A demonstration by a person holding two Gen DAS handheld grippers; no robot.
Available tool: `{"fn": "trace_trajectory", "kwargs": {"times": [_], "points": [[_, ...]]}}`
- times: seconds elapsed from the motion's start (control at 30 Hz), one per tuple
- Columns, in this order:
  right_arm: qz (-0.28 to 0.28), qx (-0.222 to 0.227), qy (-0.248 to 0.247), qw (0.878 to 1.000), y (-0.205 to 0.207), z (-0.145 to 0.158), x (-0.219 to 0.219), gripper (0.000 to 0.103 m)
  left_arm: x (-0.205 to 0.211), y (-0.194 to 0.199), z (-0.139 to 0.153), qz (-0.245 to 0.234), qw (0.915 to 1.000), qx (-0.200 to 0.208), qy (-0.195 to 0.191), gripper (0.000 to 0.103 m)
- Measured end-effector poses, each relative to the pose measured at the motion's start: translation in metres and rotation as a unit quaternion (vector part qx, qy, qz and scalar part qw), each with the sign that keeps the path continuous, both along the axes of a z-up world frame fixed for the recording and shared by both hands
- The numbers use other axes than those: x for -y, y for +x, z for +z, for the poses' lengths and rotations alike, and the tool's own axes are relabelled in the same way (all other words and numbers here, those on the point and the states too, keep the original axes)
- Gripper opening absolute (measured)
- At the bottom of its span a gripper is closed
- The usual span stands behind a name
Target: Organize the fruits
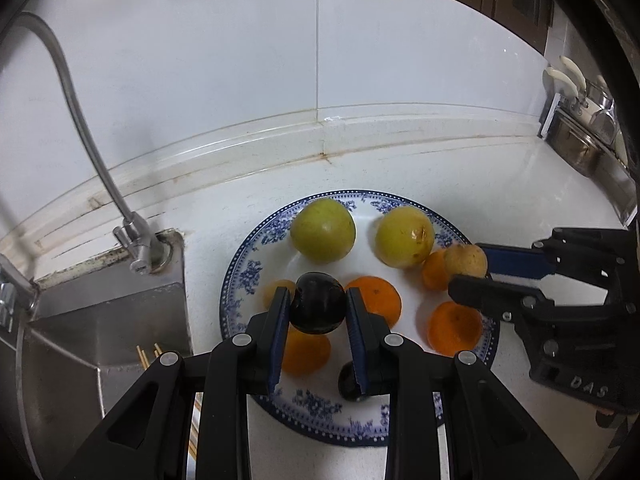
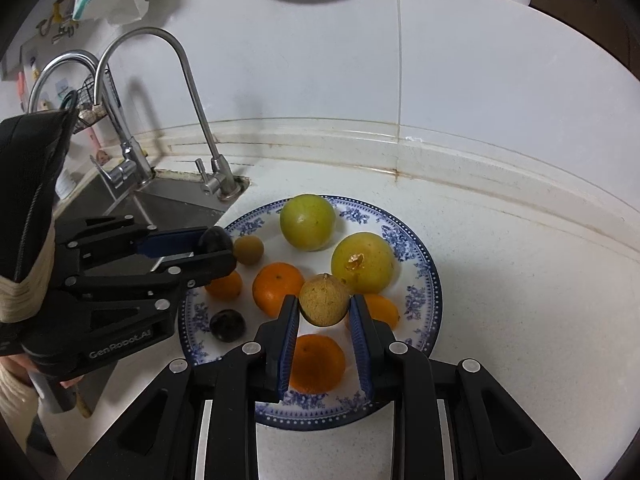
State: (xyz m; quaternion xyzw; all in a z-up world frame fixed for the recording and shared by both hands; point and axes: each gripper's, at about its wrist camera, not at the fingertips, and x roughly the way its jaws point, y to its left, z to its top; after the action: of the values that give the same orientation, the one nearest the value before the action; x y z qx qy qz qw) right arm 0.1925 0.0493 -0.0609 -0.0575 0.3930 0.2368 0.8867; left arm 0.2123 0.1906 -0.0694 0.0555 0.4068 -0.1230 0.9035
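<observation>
A blue-patterned white plate (image 1: 248, 276) (image 2: 424, 280) on the counter holds two yellow-green fruits (image 1: 322, 230) (image 2: 307, 222), several oranges (image 1: 376, 298) (image 2: 278, 288), a small tan fruit (image 2: 248, 250) and a dark plum (image 2: 227, 325). My left gripper (image 1: 318, 308) (image 2: 214, 250) is shut on a dark plum (image 1: 318, 308) just above the plate's left part. My right gripper (image 2: 324, 304) (image 1: 468, 266) is shut on a tan brown fruit (image 2: 323, 300) (image 1: 466, 260) above the plate's right part.
A steel sink (image 1: 80, 340) with a curved tap (image 1: 136, 248) (image 2: 218, 176) lies left of the plate. The white tiled wall (image 1: 320, 60) rises behind. Pots and utensils (image 1: 580, 136) stand at the far right of the counter.
</observation>
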Motion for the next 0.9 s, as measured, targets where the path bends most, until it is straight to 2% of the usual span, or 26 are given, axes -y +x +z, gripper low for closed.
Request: {"fn": "trace_trajectory", "kwargs": {"times": [0.3,0.37,0.43,0.5,0.53,0.67,0.73,0.8,0.9], "points": [[-0.021,-0.002,-0.001,1.000,0.002,-0.003,-0.001,0.027,0.004,0.012,0.001,-0.016,0.9998,-0.002,-0.015,0.028],[-0.025,0.000,-0.002,1.000,0.002,-0.003,-0.001,0.027,0.005,0.013,0.001,-0.021,0.9997,0.001,-0.016,0.033],[-0.028,0.002,0.000,1.000,0.002,-0.002,-0.001,0.028,0.005,0.012,0.003,-0.021,0.9997,0.006,-0.014,0.043],[-0.033,0.008,-0.004,0.999,0.001,-0.001,0.000,0.035,0.005,0.010,0.006,-0.022,0.9996,0.010,-0.015,0.045],[-0.037,0.013,-0.005,0.999,0.000,0.000,0.001,0.042,0.005,0.008,0.008,-0.019,0.9997,0.013,-0.012,0.045],[-0.051,0.031,-0.007,0.998,-0.009,0.008,0.009,0.043,0.008,-0.008,0.017,-0.010,0.9995,0.028,0.003,0.047],[-0.059,0.039,-0.008,0.997,-0.016,0.013,0.014,0.043,0.010,-0.019,0.023,-0.002,0.9992,0.040,0.010,0.053],[-0.067,0.049,-0.011,0.996,-0.026,0.019,0.021,0.048,0.012,-0.033,0.032,0.014,0.9983,0.055,0.014,0.054],[-0.080,0.068,-0.011,0.994,-0.041,0.028,0.033,0.055,0.016,-0.054,0.044,0.041,0.9965,0.072,0.006,0.063]]}}
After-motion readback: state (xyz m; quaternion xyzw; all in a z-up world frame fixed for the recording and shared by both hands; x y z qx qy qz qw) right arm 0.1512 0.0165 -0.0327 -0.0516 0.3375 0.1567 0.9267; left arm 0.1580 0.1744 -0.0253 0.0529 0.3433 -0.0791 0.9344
